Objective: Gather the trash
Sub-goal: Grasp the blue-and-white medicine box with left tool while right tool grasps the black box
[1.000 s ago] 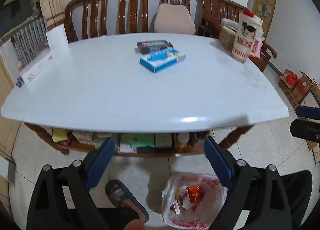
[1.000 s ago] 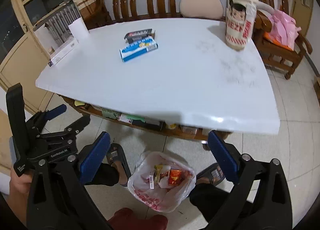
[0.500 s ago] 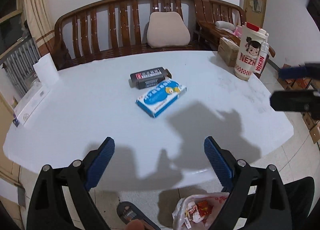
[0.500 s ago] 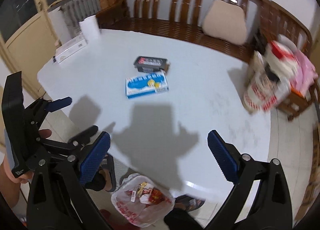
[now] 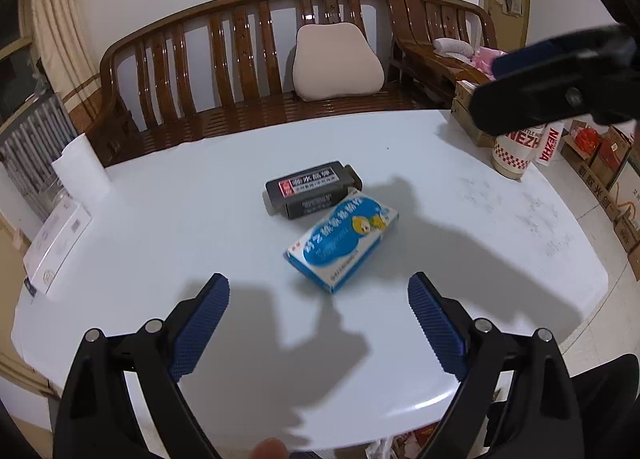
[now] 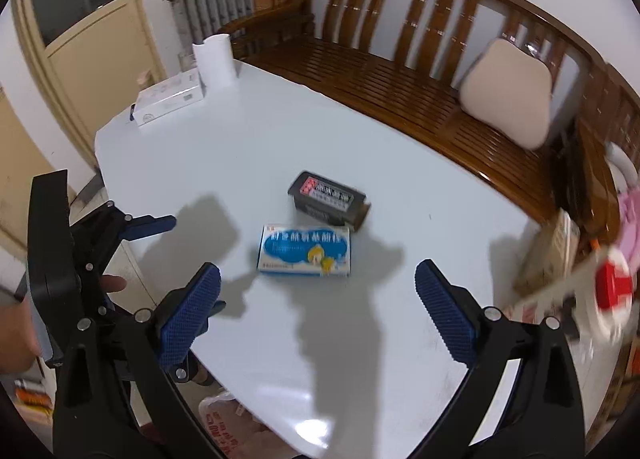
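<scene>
A blue and white medicine box (image 5: 344, 243) lies on the white table (image 5: 160, 219), touching a dark grey box (image 5: 312, 189) behind it. Both also show in the right wrist view: the blue box (image 6: 306, 251) and the grey box (image 6: 328, 199). My left gripper (image 5: 318, 319) is open and empty, hovering over the near table edge just short of the blue box. My right gripper (image 6: 316, 307) is open and empty, just short of the blue box. A trash bag (image 6: 228, 419) sits on the floor under the near table edge.
A paper roll (image 5: 80, 171) and a white carton (image 5: 58, 243) stand at the table's left end. A tall printed cup (image 5: 520, 151) stands at the right end. A wooden bench (image 5: 248, 71) with a cushion (image 5: 336, 63) lies behind. Cardboard boxes (image 5: 600, 171) sit on the floor right.
Both grippers rose from near the floor bag and moved forward over the table toward the two boxes. Both stayed open.
</scene>
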Action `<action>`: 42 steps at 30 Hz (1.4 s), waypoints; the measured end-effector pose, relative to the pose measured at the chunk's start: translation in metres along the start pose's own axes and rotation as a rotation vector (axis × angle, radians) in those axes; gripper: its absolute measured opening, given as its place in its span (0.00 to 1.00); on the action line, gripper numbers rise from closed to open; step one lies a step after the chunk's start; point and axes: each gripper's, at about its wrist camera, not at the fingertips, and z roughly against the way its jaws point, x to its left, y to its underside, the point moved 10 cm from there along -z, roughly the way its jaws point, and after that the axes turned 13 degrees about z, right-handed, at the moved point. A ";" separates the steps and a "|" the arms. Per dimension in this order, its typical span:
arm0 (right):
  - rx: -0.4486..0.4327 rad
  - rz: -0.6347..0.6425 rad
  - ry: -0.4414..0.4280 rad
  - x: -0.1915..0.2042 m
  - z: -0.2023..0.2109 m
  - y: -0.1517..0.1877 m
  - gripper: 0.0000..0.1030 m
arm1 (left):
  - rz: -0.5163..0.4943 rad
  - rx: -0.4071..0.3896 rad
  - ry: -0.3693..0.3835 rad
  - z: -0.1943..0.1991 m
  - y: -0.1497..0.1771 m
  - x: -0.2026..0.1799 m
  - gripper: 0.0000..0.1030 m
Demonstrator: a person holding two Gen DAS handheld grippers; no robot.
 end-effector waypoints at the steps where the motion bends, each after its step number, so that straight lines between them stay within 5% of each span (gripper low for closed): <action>1: 0.000 0.012 -0.012 -0.003 -0.005 -0.004 0.93 | -0.003 0.001 0.006 -0.004 -0.004 0.000 0.86; 15: 0.075 0.285 -0.073 -0.016 -0.085 -0.045 0.93 | -0.090 0.050 0.127 -0.061 -0.015 -0.019 0.86; 32: 0.191 0.399 -0.200 -0.010 -0.179 -0.035 0.93 | -0.191 0.127 0.316 -0.107 -0.003 -0.028 0.86; 42: 0.240 0.431 -0.219 -0.012 -0.223 -0.032 0.93 | -0.209 0.160 0.335 -0.135 -0.004 -0.023 0.86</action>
